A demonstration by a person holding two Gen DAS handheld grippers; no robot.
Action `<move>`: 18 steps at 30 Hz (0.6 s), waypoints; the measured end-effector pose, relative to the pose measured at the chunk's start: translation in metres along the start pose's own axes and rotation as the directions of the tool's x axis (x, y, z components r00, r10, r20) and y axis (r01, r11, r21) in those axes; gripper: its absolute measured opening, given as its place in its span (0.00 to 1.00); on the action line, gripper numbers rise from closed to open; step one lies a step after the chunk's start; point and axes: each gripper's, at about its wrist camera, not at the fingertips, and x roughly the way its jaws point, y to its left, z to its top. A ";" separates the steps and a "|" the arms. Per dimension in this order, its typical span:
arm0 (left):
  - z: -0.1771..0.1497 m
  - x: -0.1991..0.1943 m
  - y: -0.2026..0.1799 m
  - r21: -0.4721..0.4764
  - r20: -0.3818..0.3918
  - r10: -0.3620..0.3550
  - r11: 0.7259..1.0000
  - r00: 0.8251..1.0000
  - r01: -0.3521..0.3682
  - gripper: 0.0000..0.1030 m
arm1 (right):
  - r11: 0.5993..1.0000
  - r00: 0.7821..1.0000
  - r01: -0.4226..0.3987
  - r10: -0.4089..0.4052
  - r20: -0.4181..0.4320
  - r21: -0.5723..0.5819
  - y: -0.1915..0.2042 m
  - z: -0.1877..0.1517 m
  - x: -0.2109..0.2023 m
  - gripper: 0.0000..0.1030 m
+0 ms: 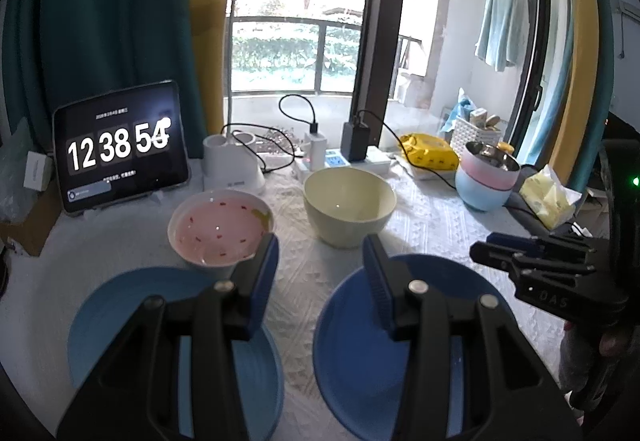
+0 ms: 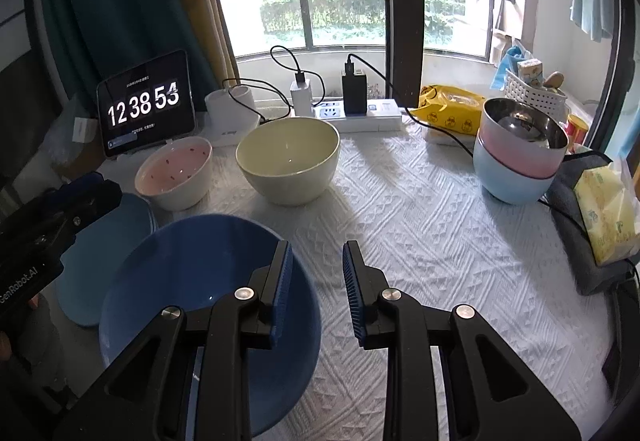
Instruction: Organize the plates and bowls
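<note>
A dark blue bowl (image 2: 192, 281) (image 1: 360, 353) sits at the front of the table. A light blue plate (image 1: 120, 313) (image 2: 104, 241) lies to its left. Behind them stand a pink-lined white bowl (image 1: 218, 227) (image 2: 174, 171) and a cream bowl (image 1: 348, 203) (image 2: 288, 161). At the back right is a stack of a steel-lined pink bowl in a light blue bowl (image 1: 486, 177) (image 2: 518, 157). My left gripper (image 1: 320, 261) is open and empty above the gap between plate and blue bowl. My right gripper (image 2: 316, 281) is open and empty at the blue bowl's right rim.
A tablet clock (image 1: 120, 153), a white lamp base (image 1: 232, 165), a power strip with chargers (image 2: 352, 109), a yellow packet (image 2: 448, 109), a white basket (image 2: 532, 89) and a tissue pack on grey cloth (image 2: 604, 213) line the back and right edges of the white tablecloth (image 2: 440, 241).
</note>
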 end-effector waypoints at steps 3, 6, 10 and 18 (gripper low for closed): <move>0.007 0.006 0.000 0.000 0.000 0.000 1.000 1.000 0.000 0.44 | 1.000 1.000 -0.004 0.004 0.005 0.009 -0.003 0.006 0.003 0.27; 0.013 0.015 0.000 -0.014 -0.018 -0.024 1.000 1.000 0.023 0.44 | 1.000 1.000 -0.007 0.007 0.010 0.021 -0.007 0.013 0.008 0.27; 0.019 0.036 0.002 -0.044 -0.066 -0.033 0.999 0.997 0.030 0.44 | 0.999 1.000 -0.014 0.014 0.011 0.030 -0.012 0.024 0.020 0.27; 0.025 0.067 0.007 -0.061 -0.121 -0.018 0.998 0.993 0.010 0.44 | 0.998 0.998 -0.064 0.064 -0.012 0.030 -0.015 0.042 0.042 0.27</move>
